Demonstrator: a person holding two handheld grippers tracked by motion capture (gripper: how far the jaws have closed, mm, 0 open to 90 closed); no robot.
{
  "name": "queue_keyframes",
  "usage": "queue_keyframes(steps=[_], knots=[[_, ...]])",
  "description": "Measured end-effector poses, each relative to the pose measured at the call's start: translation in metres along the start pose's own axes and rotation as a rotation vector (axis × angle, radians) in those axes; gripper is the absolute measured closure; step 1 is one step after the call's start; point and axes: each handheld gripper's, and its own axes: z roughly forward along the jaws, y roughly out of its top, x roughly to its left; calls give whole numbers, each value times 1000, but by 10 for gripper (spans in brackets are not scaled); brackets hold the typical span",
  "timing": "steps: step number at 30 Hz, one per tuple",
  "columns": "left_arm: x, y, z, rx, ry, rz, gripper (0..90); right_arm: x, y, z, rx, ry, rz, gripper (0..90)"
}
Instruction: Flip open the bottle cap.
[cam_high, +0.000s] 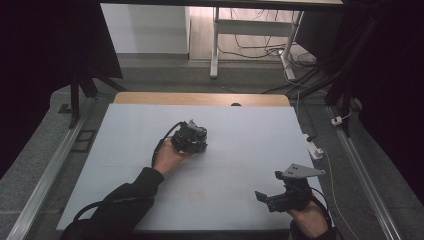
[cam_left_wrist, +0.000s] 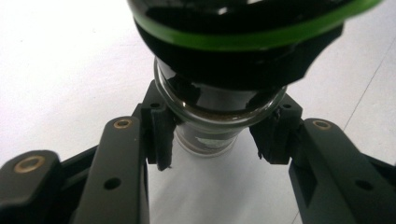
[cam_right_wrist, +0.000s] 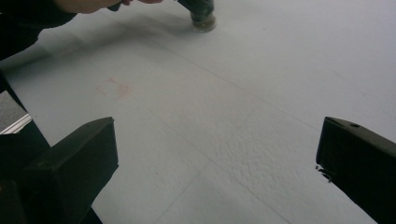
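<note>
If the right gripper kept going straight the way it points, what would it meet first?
Mostly bare table. The right gripper is open; the jar sits far ahead, left of centre, so probably nothing soon, though depth is unclear.

Jar (cam_right_wrist: 202, 15) sole obstacle mid-table (cam_high: 240, 180); bare surface betw it & right gripper (cam_high: 270, 196).

The left gripper (cam_high: 196, 141) is reached out mid-table with jaws clamped, while the right gripper (cam_high: 270, 189) waits near the body, jaws wide apart
</note>
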Motion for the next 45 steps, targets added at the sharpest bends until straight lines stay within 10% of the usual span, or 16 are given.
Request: queue_keyframes(steps=[14, 45], knots=[[0, -1, 0, -6, 3, 3, 539, 15, 22, 25, -6, 60, -105, 0], [0, -2, 1, -17, 3, 14, 539, 8, 74, 94, -14, 136, -76, 0]])
